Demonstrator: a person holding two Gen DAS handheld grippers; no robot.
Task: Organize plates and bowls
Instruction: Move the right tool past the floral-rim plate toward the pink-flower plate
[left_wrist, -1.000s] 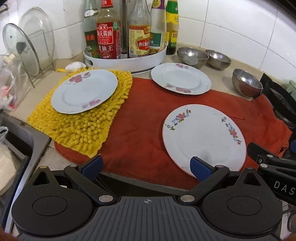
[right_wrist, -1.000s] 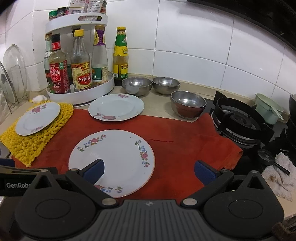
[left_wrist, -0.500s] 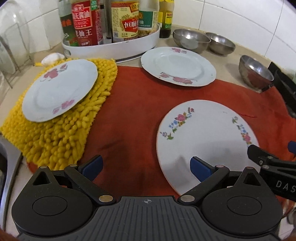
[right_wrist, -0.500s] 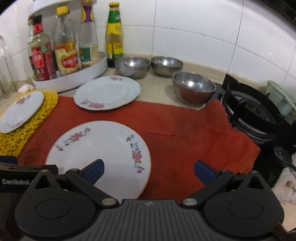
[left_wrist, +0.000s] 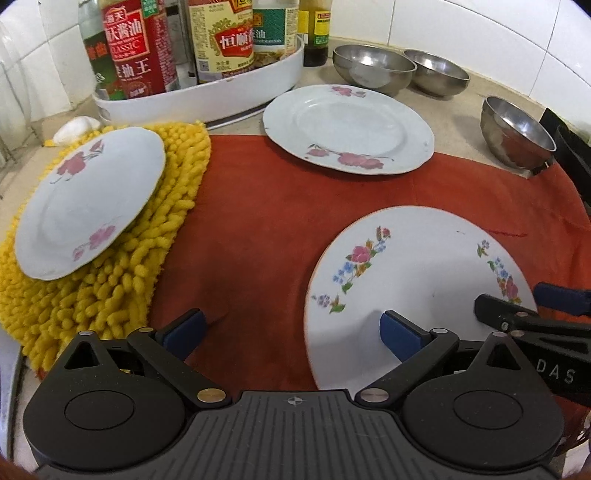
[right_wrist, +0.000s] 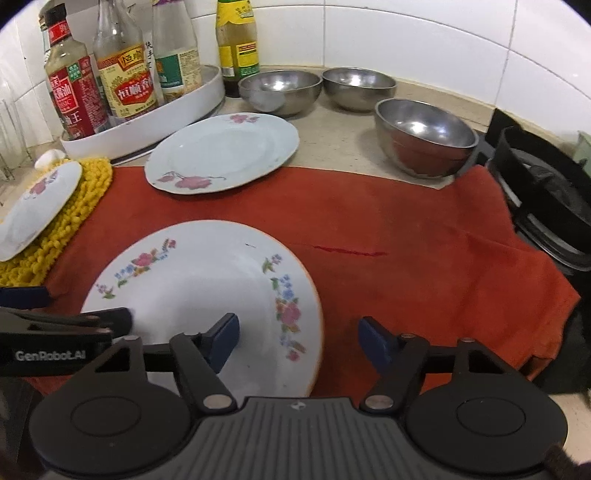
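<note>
Grippers flank the big flowered plate (left_wrist: 417, 280) on the red cloth (left_wrist: 258, 229): left gripper (left_wrist: 291, 332) spread wide over its left edge, right gripper (right_wrist: 299, 338) spread over its right edge, both equally near, neither pinching.

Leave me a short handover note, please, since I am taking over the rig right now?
Left gripper: jaws open, empty, low over the red cloth at the big floral plate's left edge.
Right gripper: jaws open, empty, straddling that plate's right rim.
Two pink-flower plates lie apart: one on the yellow mat, one near the bottle tray.
Three steel bowls sit separately at the back.
Done: nothing stacked.
Left: stack the plates, nest the bowls.
</note>
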